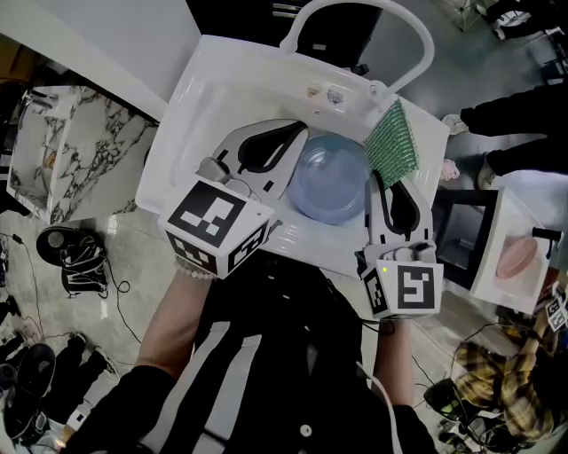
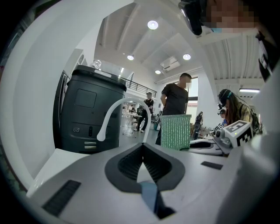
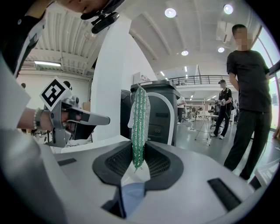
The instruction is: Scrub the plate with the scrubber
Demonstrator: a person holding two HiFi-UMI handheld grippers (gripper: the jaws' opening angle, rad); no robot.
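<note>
A round pale blue plate [image 1: 330,182] lies flat in the white sink [image 1: 204,106]. My left gripper [image 1: 297,133] hovers over the sink just left of the plate; its jaws are shut with nothing between them [image 2: 142,145]. My right gripper [image 1: 384,180] sits at the plate's right edge, shut on a green mesh scrubber [image 1: 393,142] that sticks up beyond its fingertips. In the right gripper view the scrubber [image 3: 140,124] stands edge-on, pinched at its lower end. In the left gripper view the scrubber [image 2: 175,131] shows face-on to the right. The plate is out of sight in both gripper views.
A white arched faucet [image 1: 355,13] rises at the sink's far rim. A black bin [image 2: 89,113] stands behind it. A marble counter [image 1: 62,146] is at the left, a white stand with a pink item [image 1: 516,257] at the right. People stand [image 3: 245,87] nearby.
</note>
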